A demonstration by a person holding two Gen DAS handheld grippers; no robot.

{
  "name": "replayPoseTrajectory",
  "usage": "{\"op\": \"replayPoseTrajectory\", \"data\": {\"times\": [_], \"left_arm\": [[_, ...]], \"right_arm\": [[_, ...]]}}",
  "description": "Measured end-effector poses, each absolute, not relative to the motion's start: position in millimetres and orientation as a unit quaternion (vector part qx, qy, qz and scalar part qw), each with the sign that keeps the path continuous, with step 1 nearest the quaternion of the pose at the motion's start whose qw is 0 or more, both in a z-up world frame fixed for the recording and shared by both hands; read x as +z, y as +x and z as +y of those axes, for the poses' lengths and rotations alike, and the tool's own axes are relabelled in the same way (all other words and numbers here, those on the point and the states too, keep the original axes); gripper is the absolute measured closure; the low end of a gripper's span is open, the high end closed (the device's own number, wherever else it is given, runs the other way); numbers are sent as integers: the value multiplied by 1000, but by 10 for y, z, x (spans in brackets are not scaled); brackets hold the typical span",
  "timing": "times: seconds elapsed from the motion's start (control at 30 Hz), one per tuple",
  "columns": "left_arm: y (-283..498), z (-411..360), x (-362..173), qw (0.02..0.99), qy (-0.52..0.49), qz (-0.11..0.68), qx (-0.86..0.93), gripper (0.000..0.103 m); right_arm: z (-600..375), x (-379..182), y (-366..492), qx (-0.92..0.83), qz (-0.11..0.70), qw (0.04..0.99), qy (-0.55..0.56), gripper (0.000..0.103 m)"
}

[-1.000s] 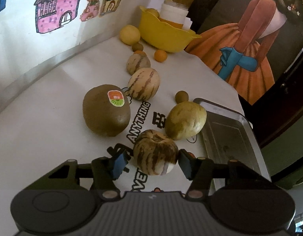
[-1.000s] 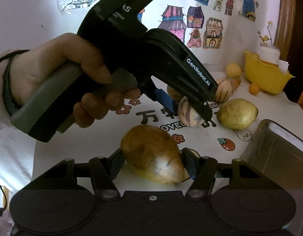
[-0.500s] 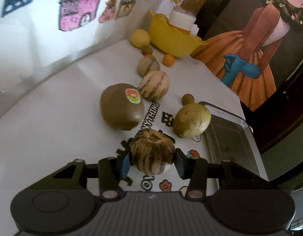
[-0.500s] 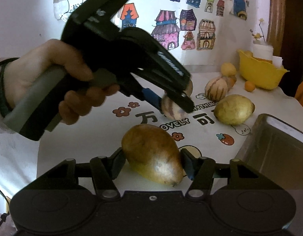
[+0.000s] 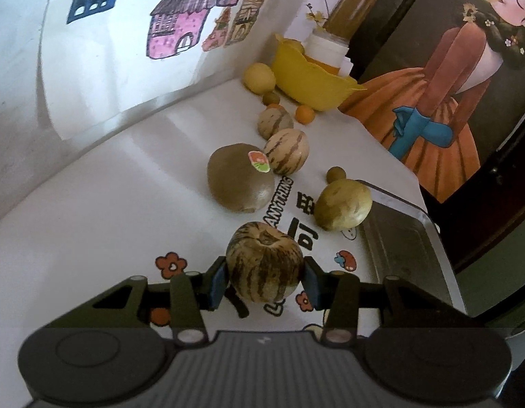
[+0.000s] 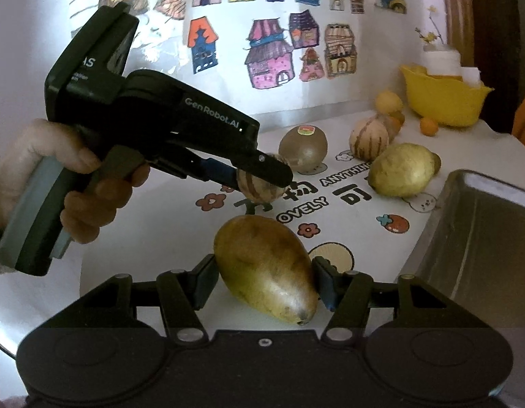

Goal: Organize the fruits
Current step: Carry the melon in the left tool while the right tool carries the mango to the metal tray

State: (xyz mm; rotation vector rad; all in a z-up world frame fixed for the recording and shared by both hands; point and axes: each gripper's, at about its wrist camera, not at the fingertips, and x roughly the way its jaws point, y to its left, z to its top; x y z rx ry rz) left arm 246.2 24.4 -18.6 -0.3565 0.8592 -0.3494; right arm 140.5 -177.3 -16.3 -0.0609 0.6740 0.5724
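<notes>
My left gripper [image 5: 264, 278] is shut on a small brown-striped melon [image 5: 264, 265], its blue pads pressing both sides, and holds it just above the printed tablecloth. The right wrist view shows the same gripper [image 6: 259, 176] in a person's hand [image 6: 41, 170], with the striped melon [image 6: 255, 190] at its tips. My right gripper [image 6: 264, 282] is shut on a yellow-brown mango [image 6: 265, 265] near the table's front. A metal tray [image 5: 405, 244] sits at the right, also seen as the tray [image 6: 483, 238].
On the cloth lie a kiwi [image 5: 240, 183] with a sticker, a yellow-green fruit [image 5: 342, 205] against the tray's corner, two more striped melons [image 5: 286, 151], and a small orange [image 5: 305, 114]. A yellow bowl [image 5: 310, 78] stands at the back by the wall.
The left gripper's jaws closed onto the striped melon and carried it away from the kiwi and the yellow-green fruit. The right gripper stayed around the mango, rolling slightly.
</notes>
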Motion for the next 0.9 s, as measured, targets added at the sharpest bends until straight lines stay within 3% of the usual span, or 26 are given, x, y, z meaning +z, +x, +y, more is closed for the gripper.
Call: {"op": "replayPoseTrajectory", "data": {"times": [0.57, 0.9], "left_arm": [[2475, 309, -228, 880, -175, 413, -153, 53], [2502, 181, -79, 886, -167, 400, -163, 53]], "right_arm": [[-1678, -239, 1635, 275, 328, 902, -52, 43], [-2010, -73, 1563, 269, 323, 907, 30, 43]]}}
